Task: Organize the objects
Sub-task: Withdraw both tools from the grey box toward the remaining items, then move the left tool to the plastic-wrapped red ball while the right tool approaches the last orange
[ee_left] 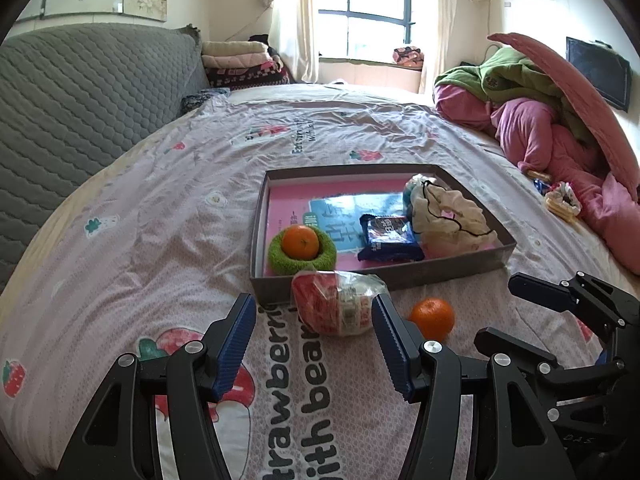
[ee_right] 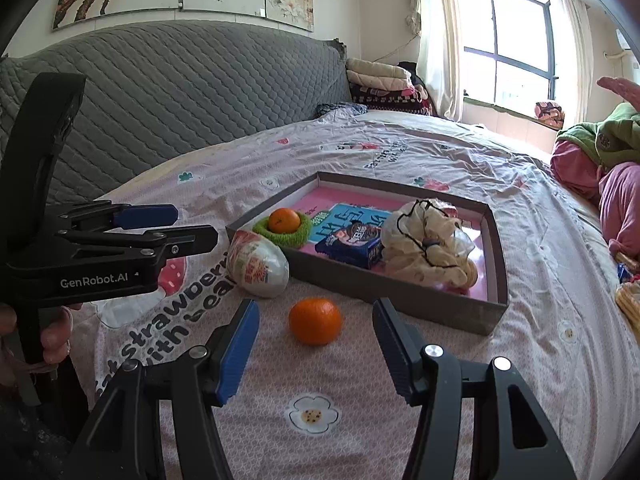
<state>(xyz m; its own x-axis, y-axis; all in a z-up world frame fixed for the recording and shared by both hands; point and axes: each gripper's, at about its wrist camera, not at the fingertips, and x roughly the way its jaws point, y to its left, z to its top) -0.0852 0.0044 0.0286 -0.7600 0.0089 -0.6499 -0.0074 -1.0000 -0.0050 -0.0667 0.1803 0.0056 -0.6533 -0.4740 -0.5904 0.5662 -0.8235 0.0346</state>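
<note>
Lettering "GenRobot.AI" marks the left gripper (ee_right: 192,224); "strawberry" runs across the bedsheet (ee_right: 360,380). Both grippers, right gripper (ee_right: 316,344) included, gape empty.

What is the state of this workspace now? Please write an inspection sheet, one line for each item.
Surface: pink printed bedsheet, wrinkled.
Job's things: shallow grey cardboard box holds an orange in a green fuzzy ring, a blue snack packet and a cream drawstring bag. A loose orange and a red-and-white wrapped packet lie outside it.
Clutter: pink and green bedding pile.
Grippers: left hand-held gripper open near the packet; right hand-held gripper open near the loose orange.
Cables: nothing seen.
Surroundings: grey quilted headboard, window.
</note>
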